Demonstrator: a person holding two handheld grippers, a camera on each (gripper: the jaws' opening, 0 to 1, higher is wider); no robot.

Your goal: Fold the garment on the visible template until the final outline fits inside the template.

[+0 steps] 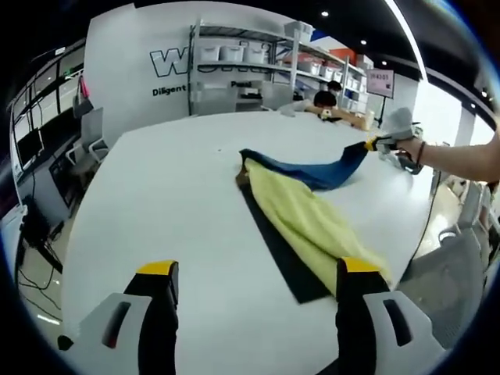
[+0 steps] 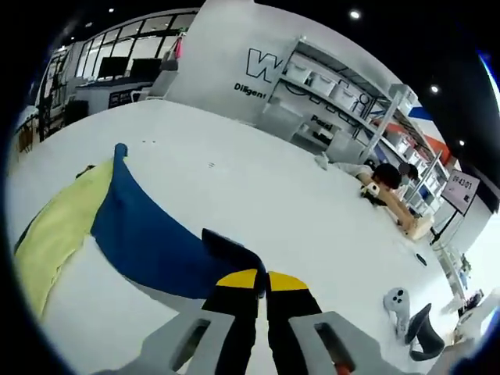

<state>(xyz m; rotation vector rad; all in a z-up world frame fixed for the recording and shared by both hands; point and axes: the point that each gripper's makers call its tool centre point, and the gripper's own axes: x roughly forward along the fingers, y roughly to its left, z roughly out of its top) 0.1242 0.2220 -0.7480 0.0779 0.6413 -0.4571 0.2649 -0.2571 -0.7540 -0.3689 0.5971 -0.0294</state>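
Right gripper [image 2: 262, 283] grips the garment [image 1: 308, 211] edge; left gripper [image 1: 258, 273] hangs open. We should carry the blue flap low over the template [image 1: 281, 262]; keep it taut.

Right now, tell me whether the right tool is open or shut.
Shut: the right tool pinches the blue fabric garment, tips together.

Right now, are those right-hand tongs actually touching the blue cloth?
Touching. In the right gripper view the right tongs are shut on the edge of the blue cloth, which stretches back from their tips toward the yellow cloth.

White wall [image 1: 133, 55], storage shelves [image 1: 250, 66], ceiling spotlights [image 2: 355, 14]
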